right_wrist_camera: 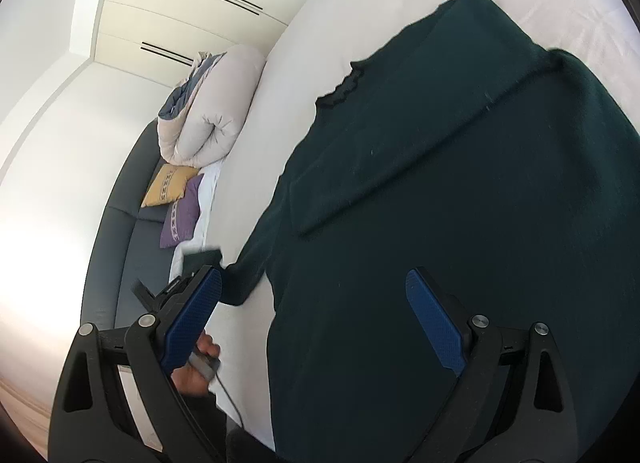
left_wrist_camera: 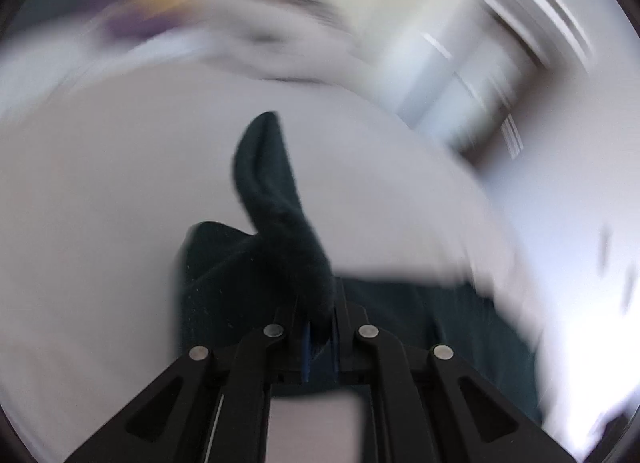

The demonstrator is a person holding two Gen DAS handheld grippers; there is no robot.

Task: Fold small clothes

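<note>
The bed (right_wrist_camera: 280,75) carries a dark green garment (right_wrist_camera: 460,203) spread flat across it. The left gripper (left_wrist_camera: 320,323) has its jaws pinched on a sleeve (left_wrist_camera: 276,199), lifted clear; carry it inward over the body and lay it smooth. The right gripper (right_wrist_camera: 314,319) hangs above the garment, jaws wide, empty.

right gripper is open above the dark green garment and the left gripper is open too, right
Not quite: the left gripper is shut on a fold of the dark green garment, as the left wrist view shows. The right gripper is open above it.
</note>
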